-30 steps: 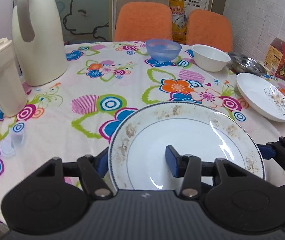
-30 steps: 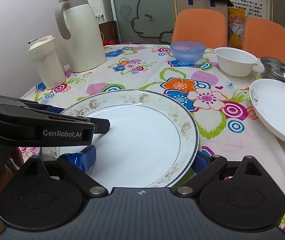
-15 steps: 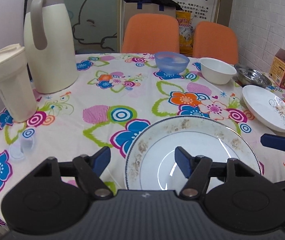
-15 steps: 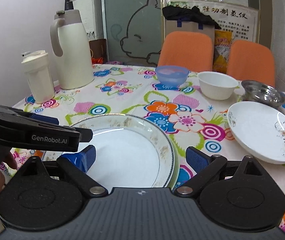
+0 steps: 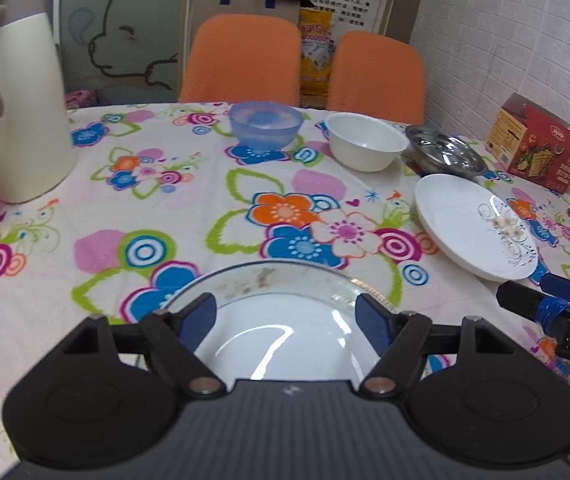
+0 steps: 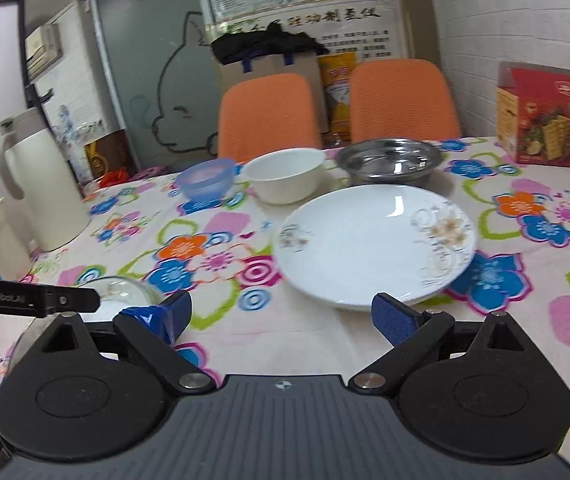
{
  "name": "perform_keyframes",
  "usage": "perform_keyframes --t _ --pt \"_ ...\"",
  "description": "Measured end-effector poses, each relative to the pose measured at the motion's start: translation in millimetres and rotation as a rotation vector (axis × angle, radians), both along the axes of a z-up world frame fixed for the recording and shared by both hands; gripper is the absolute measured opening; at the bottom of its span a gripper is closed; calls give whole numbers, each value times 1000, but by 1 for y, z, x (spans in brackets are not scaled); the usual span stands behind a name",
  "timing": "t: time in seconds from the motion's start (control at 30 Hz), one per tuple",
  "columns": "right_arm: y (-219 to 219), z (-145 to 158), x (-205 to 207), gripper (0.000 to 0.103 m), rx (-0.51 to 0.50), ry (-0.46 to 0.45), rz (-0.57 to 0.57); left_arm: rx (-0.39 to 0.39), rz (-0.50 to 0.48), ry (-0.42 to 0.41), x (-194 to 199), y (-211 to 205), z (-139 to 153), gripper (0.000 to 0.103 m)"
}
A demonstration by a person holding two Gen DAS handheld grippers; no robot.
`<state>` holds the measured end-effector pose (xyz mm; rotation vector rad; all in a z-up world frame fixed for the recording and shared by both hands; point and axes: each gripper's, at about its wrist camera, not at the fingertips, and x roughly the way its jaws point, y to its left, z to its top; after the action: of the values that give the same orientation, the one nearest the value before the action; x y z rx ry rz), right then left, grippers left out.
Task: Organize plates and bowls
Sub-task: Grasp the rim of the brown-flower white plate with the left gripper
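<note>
Plates first: the rimmed plate (image 5: 285, 320) lies on the worktop (image 5: 205, 208) at lower centre of the left view, between the left gripper's (image 5: 287, 320) spread fingers. The right gripper (image 6: 281, 316) hangs with fingers spread, pinching nothing, just before the flowered plate (image 6: 369, 244). Beyond, centre frame, stand a blue bowl (image 6: 205, 178), white bowl (image 6: 285, 176) and steel bowl (image 6: 391, 160).
</note>
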<state>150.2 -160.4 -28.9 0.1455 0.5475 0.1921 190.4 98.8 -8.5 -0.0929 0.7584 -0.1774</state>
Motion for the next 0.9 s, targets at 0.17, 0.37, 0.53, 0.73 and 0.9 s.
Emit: perform_keyframes --t 0.17,0.37,0.53,0.73,0.9 --pt "-48 -3 35 84 -46 24 -115 2 -83 -3 44 -46 11 90" --pt "-71 -18 80 84 -66 84 -124 48 -169 28 105 -106 10 90" --pt "-75 -26 104 84 -76 127 -73 78 -203 118 148 -139 -12 90" --pt "-75 -34 115 84 -64 162 -39 91 -205 198 172 -157 -36 89" --pt "-70 -36 116 85 -87 153 -34 105 -201 192 173 -161 -41 88"
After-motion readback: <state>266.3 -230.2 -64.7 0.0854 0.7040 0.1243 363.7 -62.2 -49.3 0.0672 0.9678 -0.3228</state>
